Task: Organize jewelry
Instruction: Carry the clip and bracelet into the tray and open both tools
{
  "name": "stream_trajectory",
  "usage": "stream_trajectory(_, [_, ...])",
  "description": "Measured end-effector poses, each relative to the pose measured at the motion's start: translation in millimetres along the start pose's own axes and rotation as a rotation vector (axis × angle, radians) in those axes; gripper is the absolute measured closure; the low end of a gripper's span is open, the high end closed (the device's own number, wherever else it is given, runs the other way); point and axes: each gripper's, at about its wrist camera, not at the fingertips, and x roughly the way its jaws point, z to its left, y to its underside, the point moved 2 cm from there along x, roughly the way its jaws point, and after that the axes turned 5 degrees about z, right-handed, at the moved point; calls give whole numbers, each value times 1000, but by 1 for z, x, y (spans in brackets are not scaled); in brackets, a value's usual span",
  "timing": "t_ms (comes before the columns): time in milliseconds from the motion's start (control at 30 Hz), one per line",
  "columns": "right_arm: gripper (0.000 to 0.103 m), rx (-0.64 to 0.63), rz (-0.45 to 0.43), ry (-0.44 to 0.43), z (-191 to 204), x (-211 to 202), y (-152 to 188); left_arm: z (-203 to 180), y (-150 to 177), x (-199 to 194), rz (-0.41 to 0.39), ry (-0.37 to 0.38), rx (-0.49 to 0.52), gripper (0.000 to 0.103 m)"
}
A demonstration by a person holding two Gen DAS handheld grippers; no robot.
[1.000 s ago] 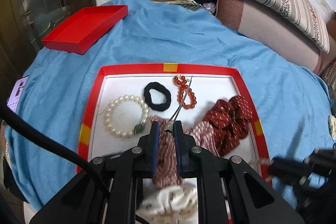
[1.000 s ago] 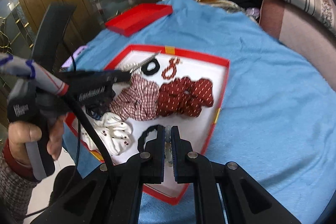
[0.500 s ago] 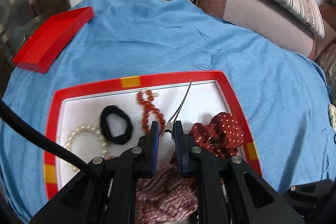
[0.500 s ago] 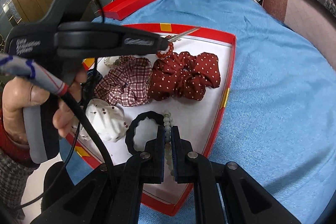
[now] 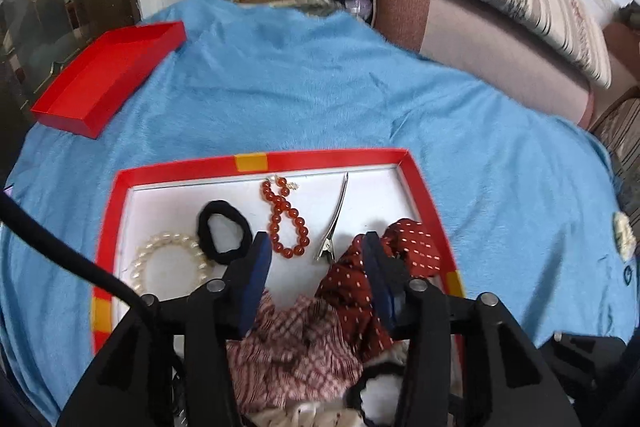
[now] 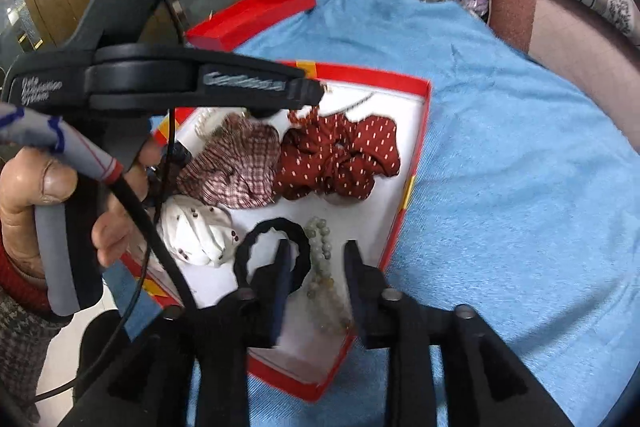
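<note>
Where satin crumples, slim steel clip (image 5: 333, 219)

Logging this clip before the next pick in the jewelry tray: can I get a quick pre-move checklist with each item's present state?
1. Left claw open and empty: ok.
2. Silver metal hair clip lying flat on the white floor of the red-rimmed tray, free of the claw: ok.
3. Hair clip apart from the red bead bracelet: ok, a gap shows.
4. Right claw open: ok.
5. Pale green bead strand between the right claw's fingers, not yet gripped: ok.
6. Black wavy hair tie clear of that grasp: not ok, it sits against the strand, under one finger.
</note>
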Motion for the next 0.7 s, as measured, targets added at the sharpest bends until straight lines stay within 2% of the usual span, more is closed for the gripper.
stream_trajectory(133, [61, 2, -26, 19, -1, -12, 2, 12, 10, -32, -51, -1, -25, 48])
stream_trajectory(233, [61, 29, -16, 67, -8, -9, 1, 26, 17, -46, -77, -21, -60, 42])
stream_trajectory(333, [61, 55, 13, 115, -16, 7, -7, 50, 24, -52, -86, -72, -104, 41])
stream_trajectory(433, [62, 101, 68, 111, -26, 29, -18, 74, 30, -52, -73, -107, -163, 41])
stream_trajectory(467, [65, 124, 85, 115, -30, 36, -21, 79, 31, -52, -70, -106, -179, 41])
stream_trajectory(533, [95, 153, 121, 154, -39, 47, -24, 85, 33, -53, -70, -99, -205, 41])
stream_trajectory(600, [95, 188, 134, 169, -47, 48, -24, 83, 35, -55, -80, -106, -200, 41])
stream_trajectory(700, [95, 169, 141, 274, -49, 43, -22, 72, 32, -56, -92, -117, -173, 41])
